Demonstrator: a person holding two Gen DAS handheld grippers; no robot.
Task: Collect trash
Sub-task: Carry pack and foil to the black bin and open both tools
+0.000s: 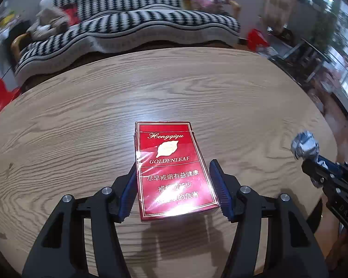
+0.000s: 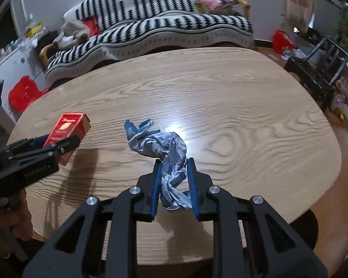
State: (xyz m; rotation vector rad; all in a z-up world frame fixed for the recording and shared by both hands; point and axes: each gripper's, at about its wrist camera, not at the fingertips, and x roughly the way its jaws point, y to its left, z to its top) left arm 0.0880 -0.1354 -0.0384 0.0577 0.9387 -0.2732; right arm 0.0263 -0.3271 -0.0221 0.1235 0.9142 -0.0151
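Got the red cardboard cigarette pack (image 1: 174, 173) clamped in my left gripper (image 1: 175, 188), and the crumpled blue-and-white paper wrapper (image 2: 164, 155) pinched tight in my right gripper (image 2: 174, 185). Both look lifted above the oval light-wood table (image 1: 81, 106). Pickup seems done, so next is hauling them to a bin, which I can't see anywhere.

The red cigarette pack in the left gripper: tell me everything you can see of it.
The red cigarette pack is a glossy cardboard box in clear film, with gold borders, a gold leaf emblem, "GOLDENLEAF" lettering and white Chinese warning text. It looks closed and undented. The left gripper clamps its long sides with blue pads, holding it face up above the wooden table, casting a shadow below.
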